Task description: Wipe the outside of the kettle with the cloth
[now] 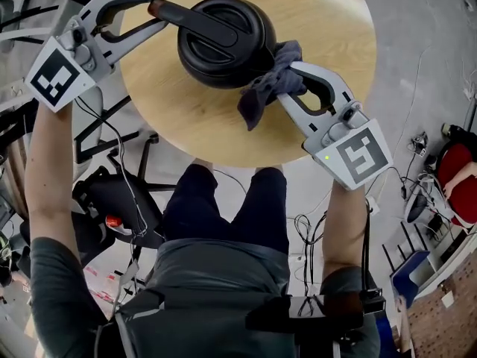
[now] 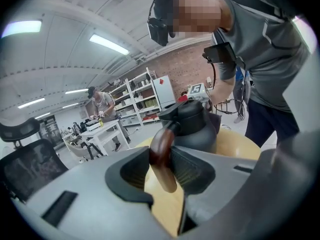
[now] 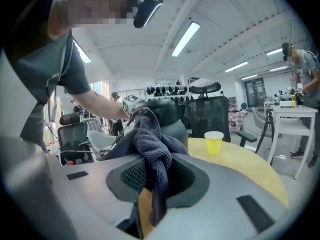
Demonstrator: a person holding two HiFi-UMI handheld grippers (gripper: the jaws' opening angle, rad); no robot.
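The kettle (image 1: pixel 223 39) has a black body with a soft satin sheen; whether it is plastic or coated metal cannot be told. Its handle (image 2: pixel 161 151) ends in a glossy red-brown piece, polished like lacquered wood. The cloth (image 3: pixel 150 139) is dark grey-blue fabric with a rough, nubby weave. The counter (image 1: pixel 186 129) is pale wood with a fine grain, smooth and matt. The left claw (image 2: pixel 163 172) and right claw (image 3: pixel 155 179) are matt grey plastic with black ribbed pads (image 3: pixel 133 176). The cup (image 3: pixel 213 142) is yellow and dull, either paper or plastic.
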